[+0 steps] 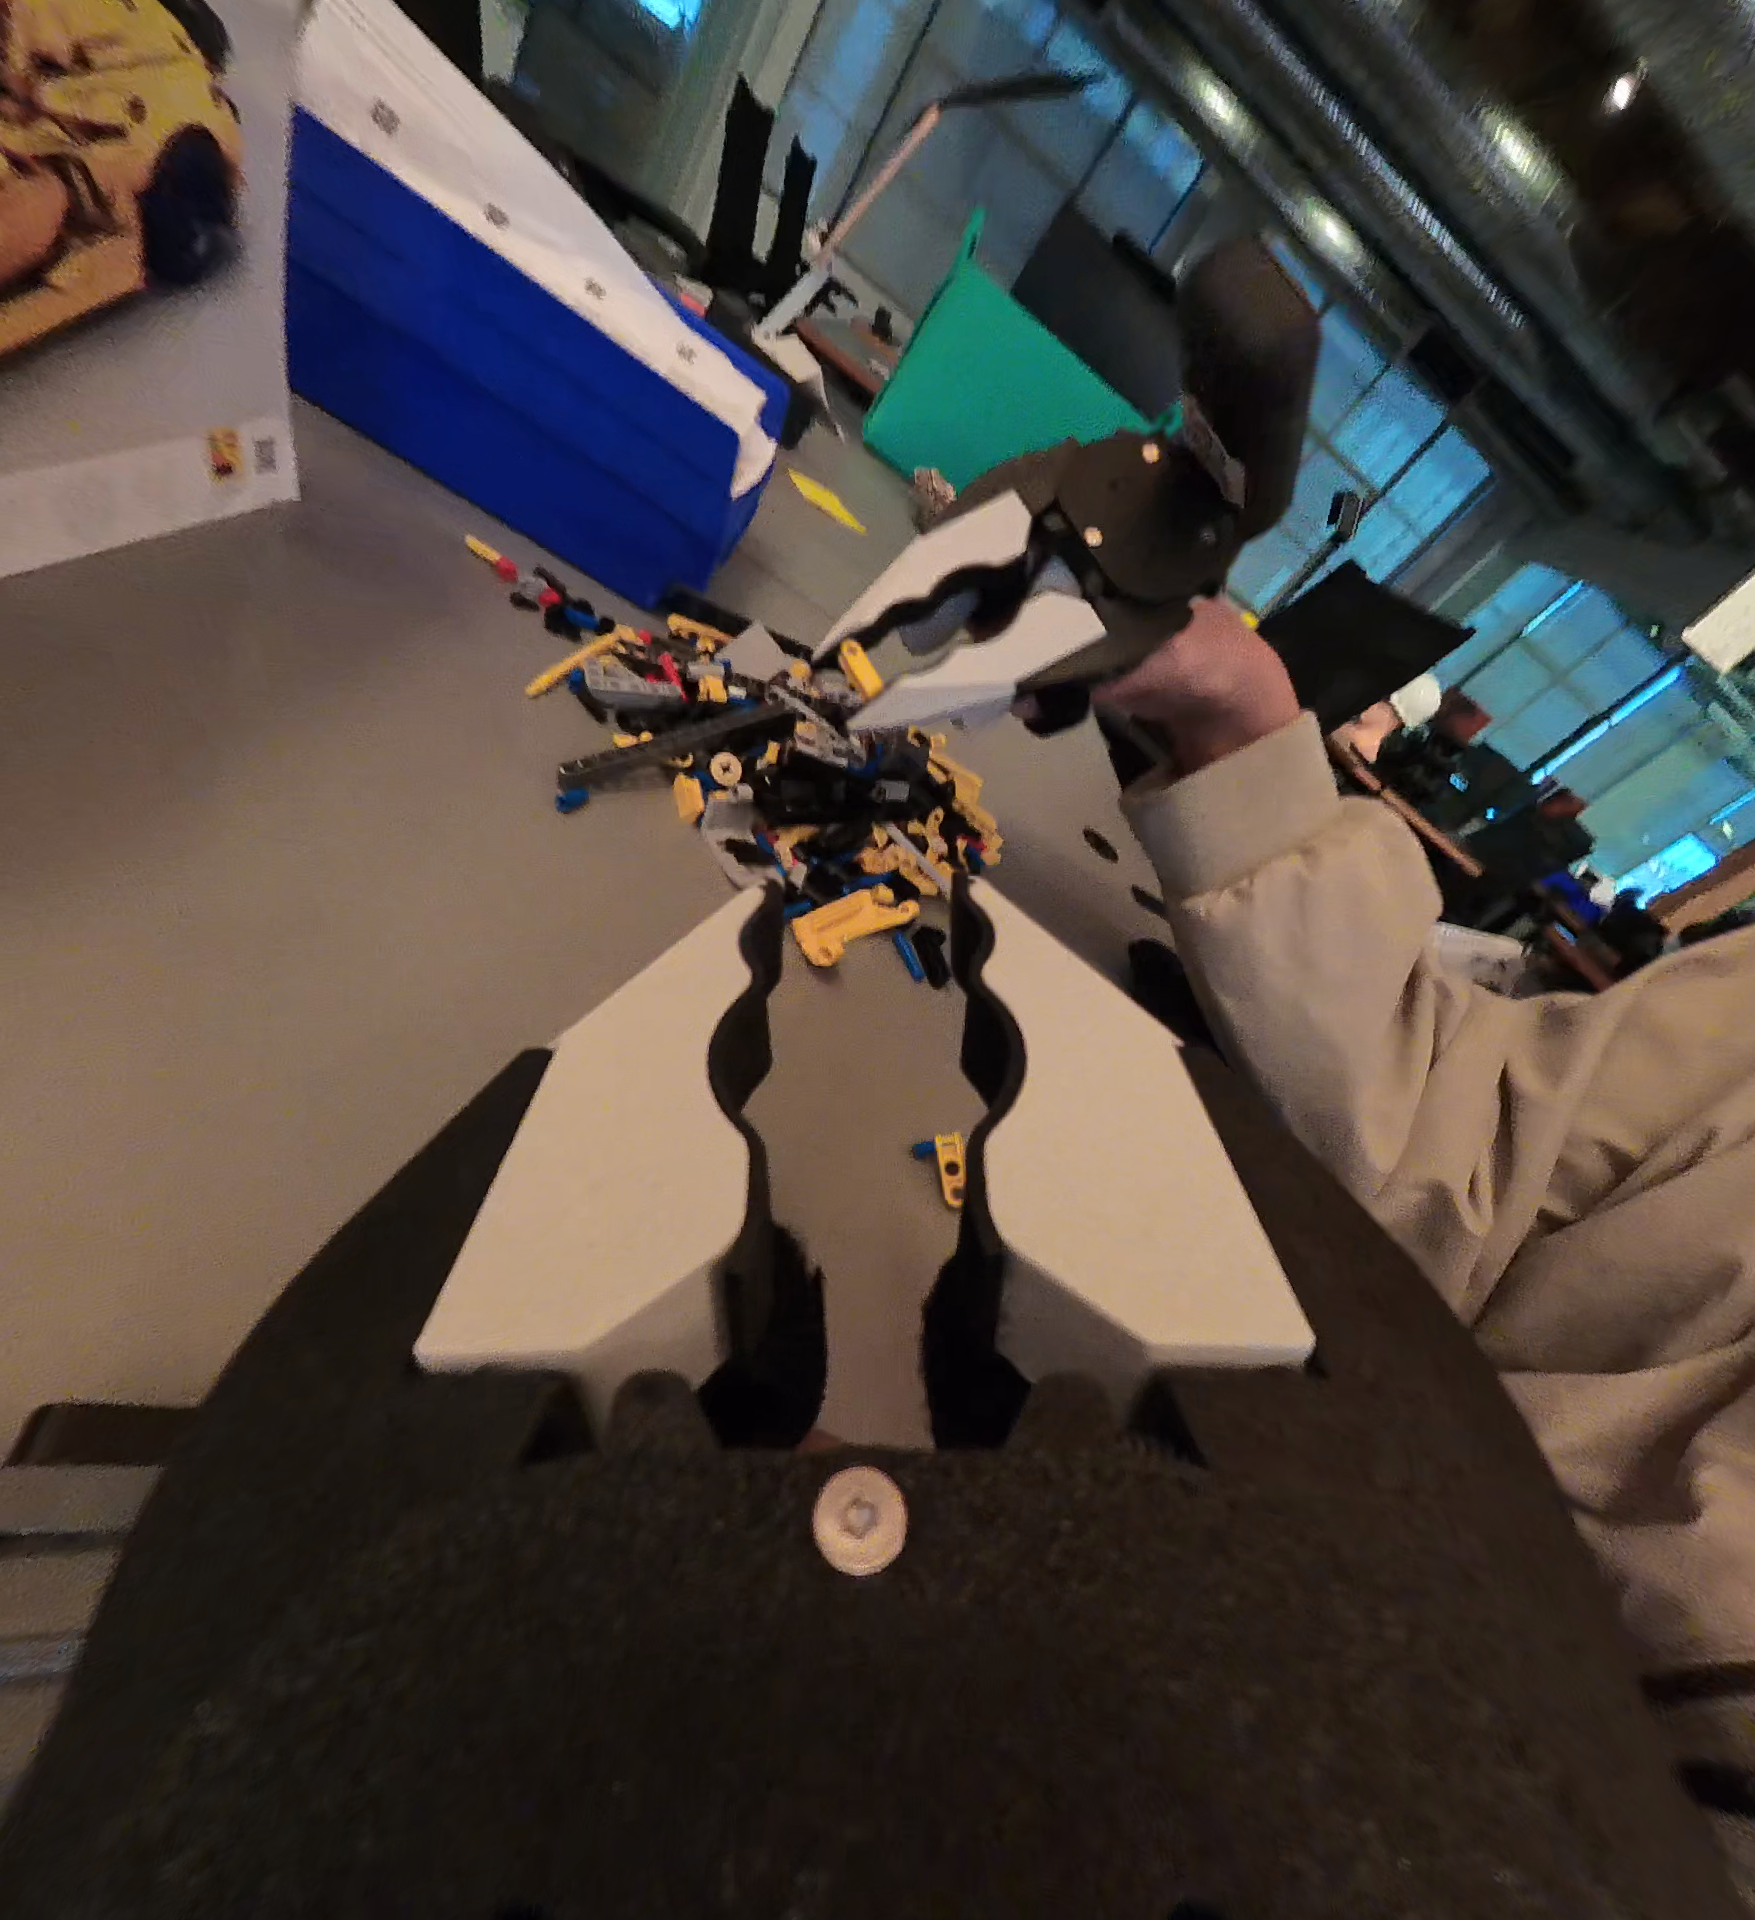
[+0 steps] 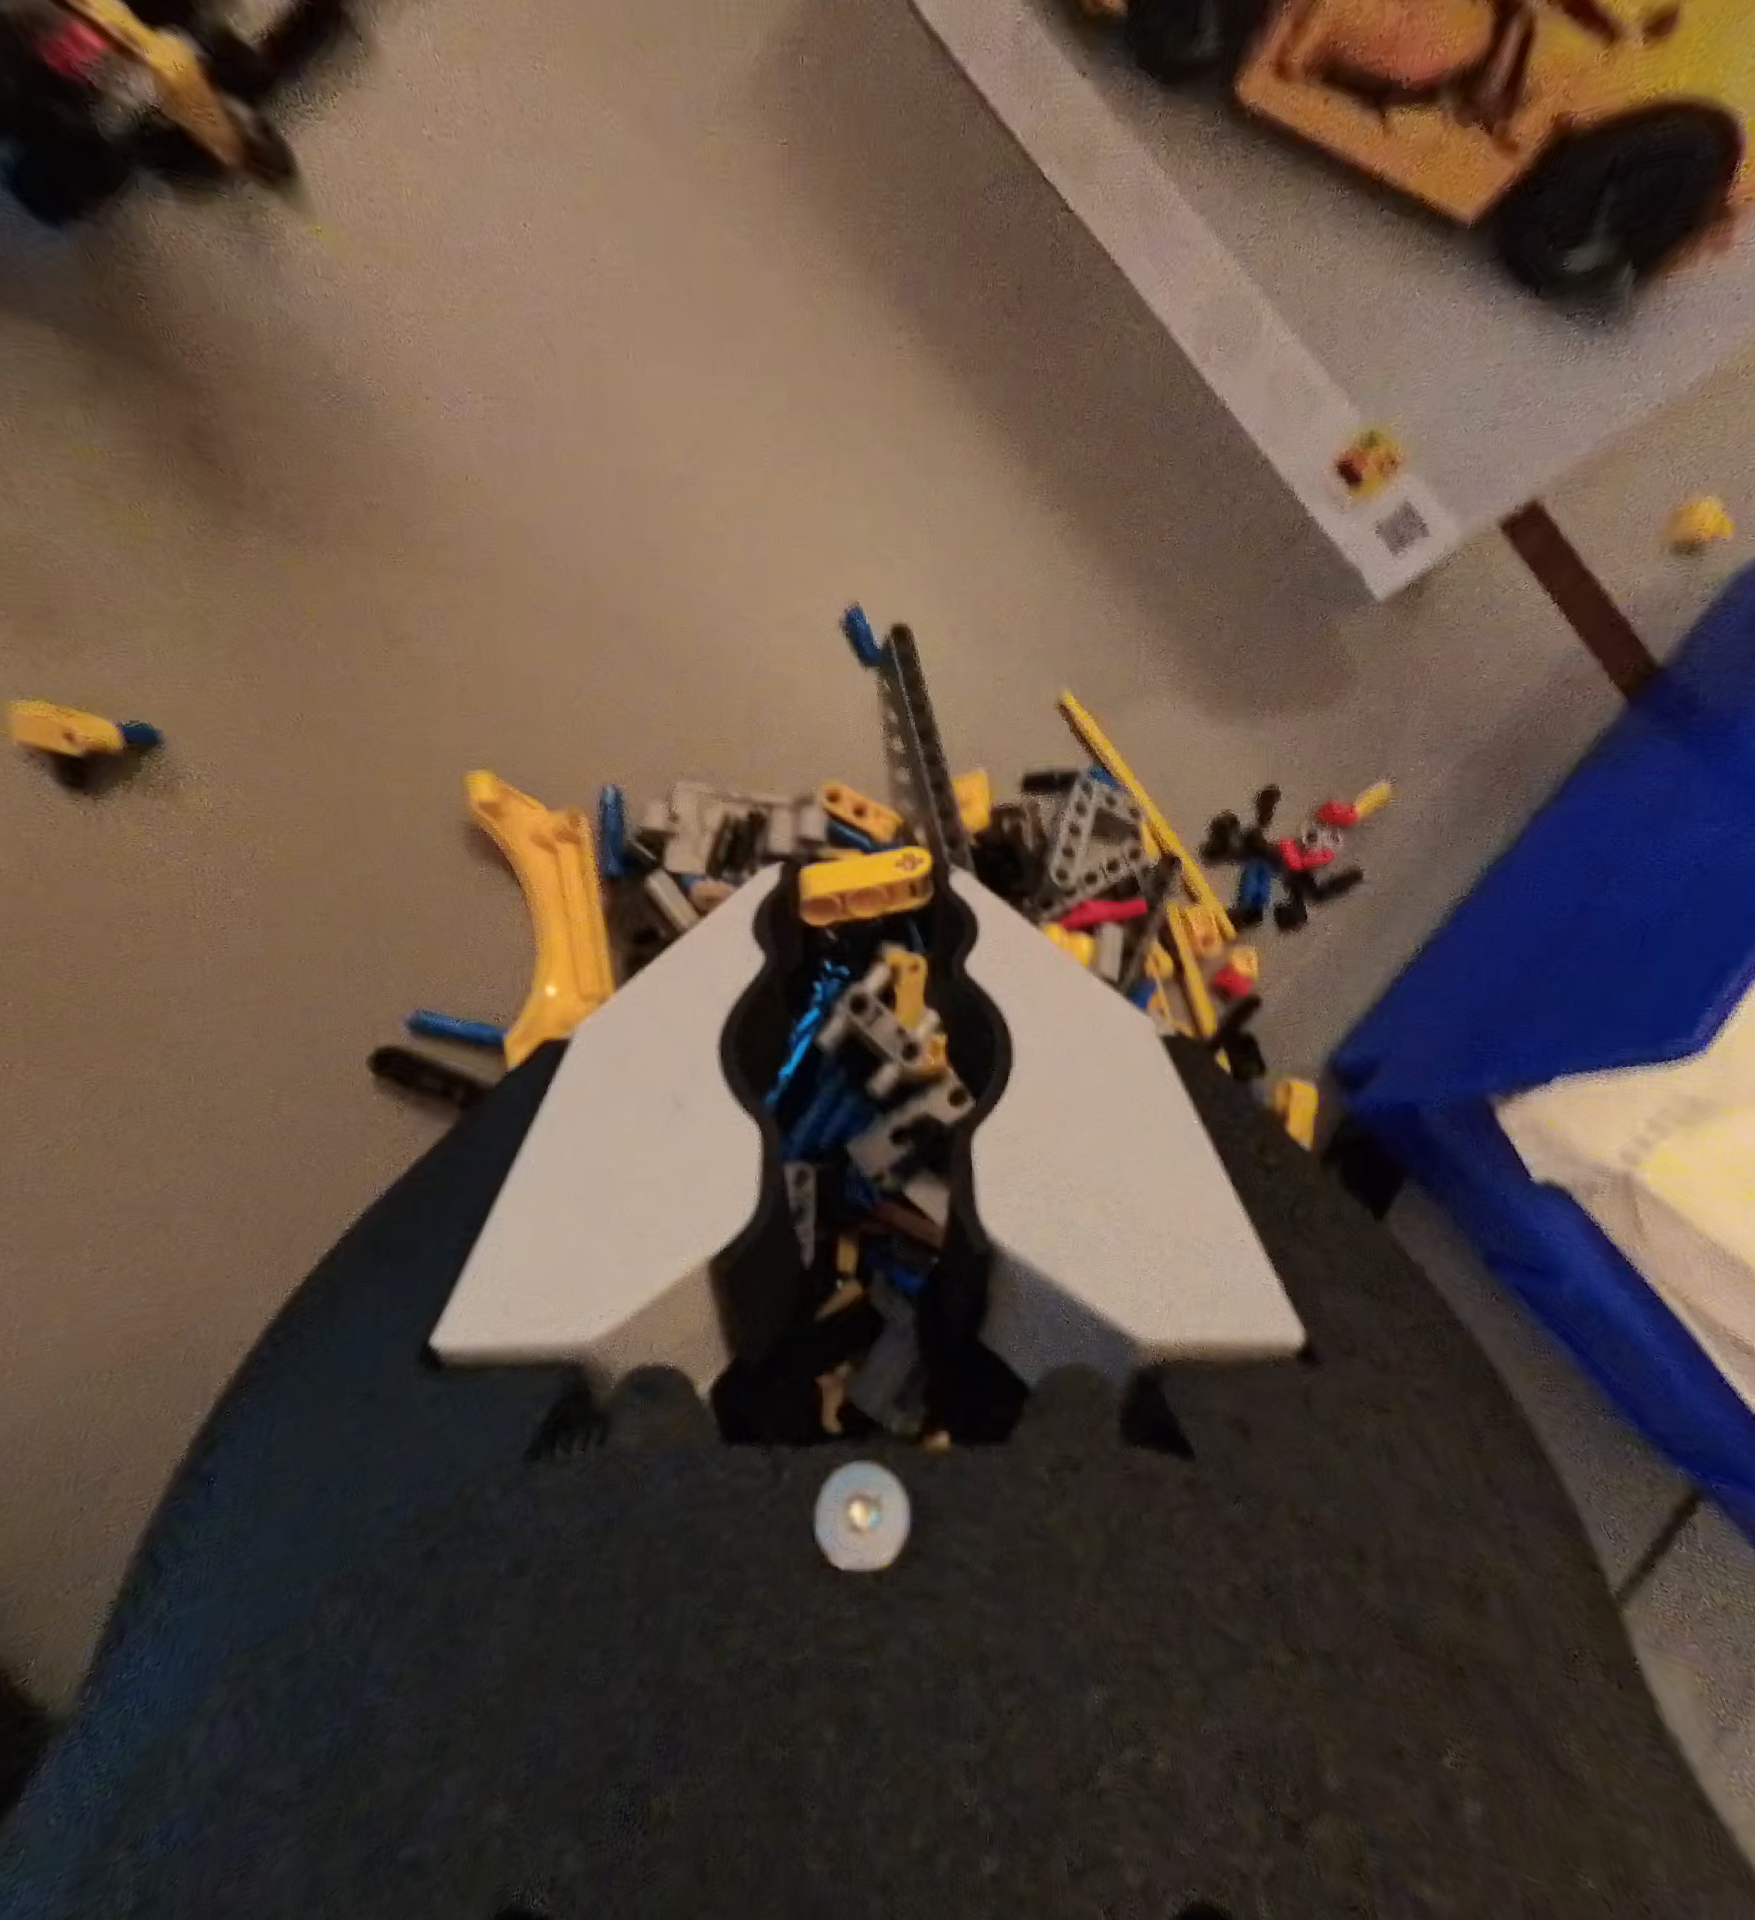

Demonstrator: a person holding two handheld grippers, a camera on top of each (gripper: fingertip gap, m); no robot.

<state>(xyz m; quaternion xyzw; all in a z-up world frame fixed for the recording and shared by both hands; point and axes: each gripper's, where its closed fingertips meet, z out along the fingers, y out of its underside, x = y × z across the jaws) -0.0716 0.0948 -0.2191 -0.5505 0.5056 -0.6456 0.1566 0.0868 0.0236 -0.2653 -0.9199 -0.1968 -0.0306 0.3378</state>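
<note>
A pile of small yellow, black, blue and grey building pieces (image 1: 831,790) lies on the grey table (image 1: 229,935). My left gripper (image 1: 862,899) is open, its tips at the pile's near edge, with a yellow beam (image 1: 847,925) lying on the table between them. My right gripper (image 2: 865,883) hangs over the pile (image 2: 1091,842) and is shut on a short yellow beam (image 2: 865,883) held crosswise at its tips. It also shows in the left wrist view (image 1: 852,665), held by a hand above the pile's far side.
A blue and white box (image 1: 499,343) stands beyond the pile (image 2: 1579,935). A printed sheet showing a yellow vehicle (image 2: 1372,208) lies nearby. One yellow piece with a blue pin (image 1: 946,1164) lies apart. A beige sleeve (image 1: 1372,1039) and a green tub (image 1: 987,374) are to the right.
</note>
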